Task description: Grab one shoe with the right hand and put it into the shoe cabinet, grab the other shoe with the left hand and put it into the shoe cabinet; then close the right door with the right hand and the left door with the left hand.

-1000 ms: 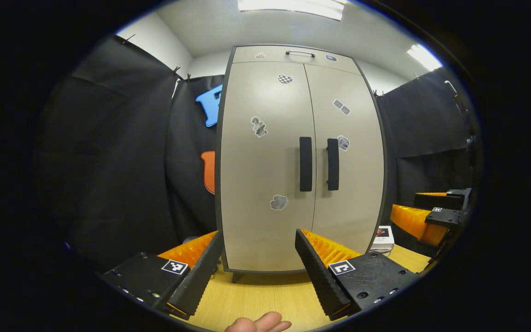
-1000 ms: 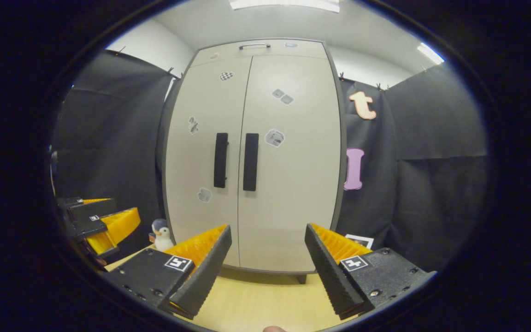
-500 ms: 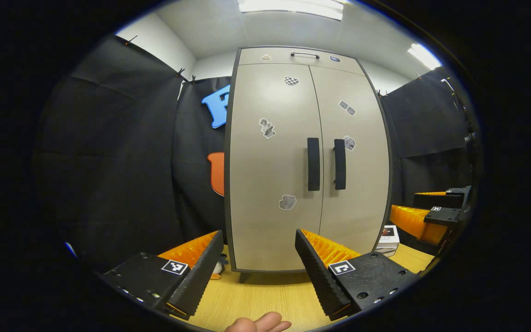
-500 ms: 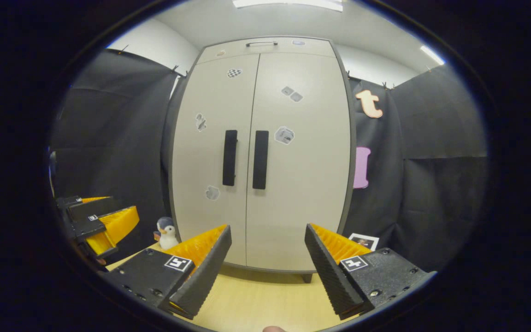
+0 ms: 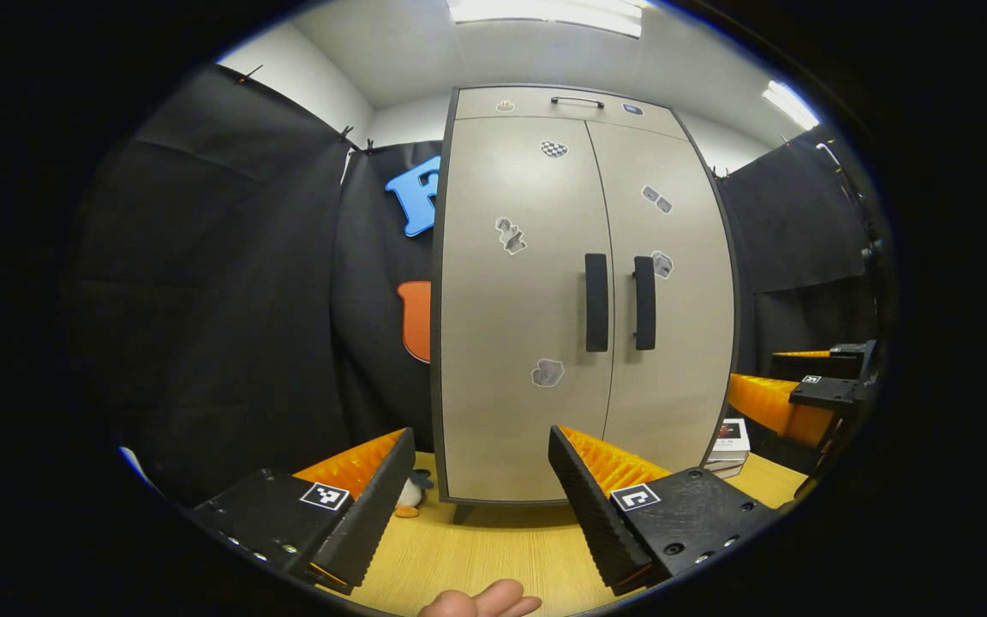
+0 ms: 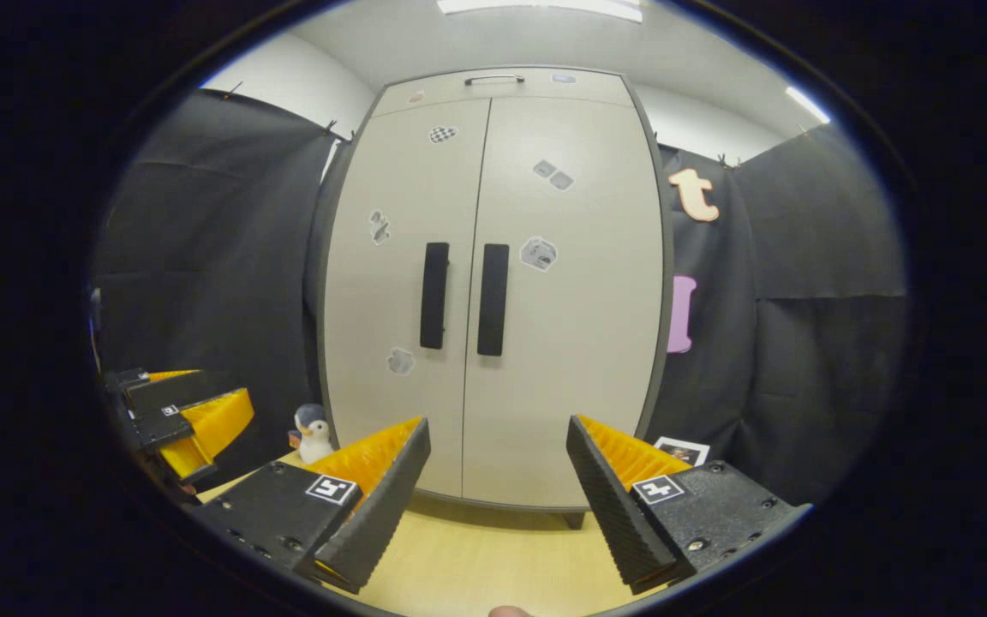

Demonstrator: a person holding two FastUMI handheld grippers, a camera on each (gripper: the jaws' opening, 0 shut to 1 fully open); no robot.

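While both claws gape empty, beige shoe cabinet (image 6: 493, 283) with doors shut, two black handles (image 6: 463, 297)

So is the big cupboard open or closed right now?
Closed. Both doors of the shoe cabinet lie flat and flush, meeting at the middle seam, with the two handles side by side.

Place: a staged recording booth, not a lived-in home.
Walls: black cloth (image 5: 228, 283) hung on clips (white room walls showed above).
Props: beige shoe cabinet (image 6: 493, 291) with stickers stood on a wooden tabletop (image 6: 476, 557).
Lighting: ceiling panels (image 5: 545, 10).
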